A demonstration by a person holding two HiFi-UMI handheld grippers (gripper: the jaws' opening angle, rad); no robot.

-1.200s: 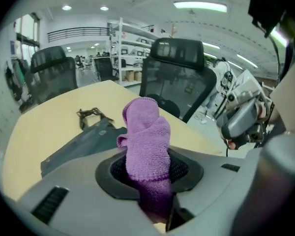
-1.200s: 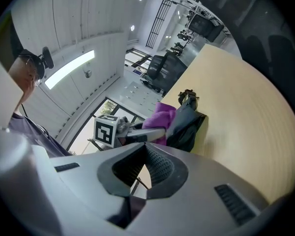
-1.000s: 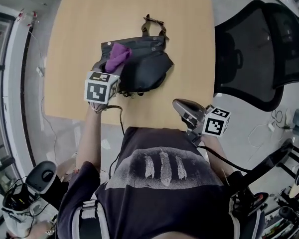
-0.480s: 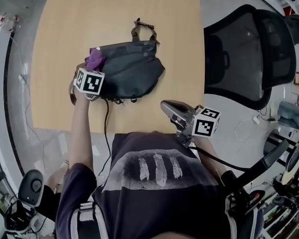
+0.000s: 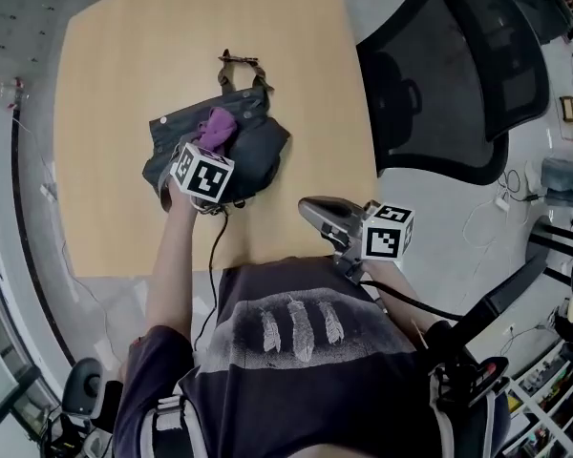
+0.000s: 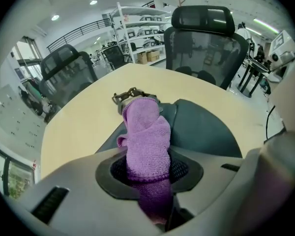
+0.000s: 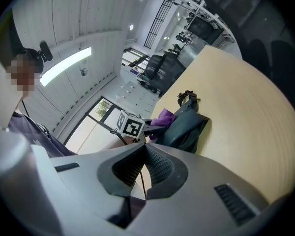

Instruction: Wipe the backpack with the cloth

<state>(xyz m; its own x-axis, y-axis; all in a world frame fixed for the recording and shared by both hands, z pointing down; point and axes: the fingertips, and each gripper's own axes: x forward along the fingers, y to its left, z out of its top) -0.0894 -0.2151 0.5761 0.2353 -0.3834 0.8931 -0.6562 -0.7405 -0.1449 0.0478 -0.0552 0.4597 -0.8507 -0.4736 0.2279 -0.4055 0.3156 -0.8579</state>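
Observation:
A dark grey backpack [image 5: 237, 141] lies flat on the wooden table [image 5: 124, 74], its strap buckle [image 5: 239, 63] pointing away from me. My left gripper [image 5: 208, 156] is shut on a purple cloth [image 5: 217, 129], which rests on top of the bag. In the left gripper view the cloth [image 6: 146, 136] runs out between the jaws over the backpack [image 6: 201, 129]. My right gripper [image 5: 317, 213] hangs at the table's near edge, away from the bag, jaws closed with nothing between them. The right gripper view shows the backpack [image 7: 187, 124] and cloth [image 7: 163, 116] from the side.
A black mesh office chair [image 5: 458, 74] stands right of the table. More chairs [image 6: 201, 38] and shelving show beyond the far edge in the left gripper view. A cable [image 5: 213, 256] trails from the left gripper toward me.
The left gripper has drawn the cloth from the bag's left edge back toward its middle. The head view has shifted, so the table sits further left. The right gripper has held its place.

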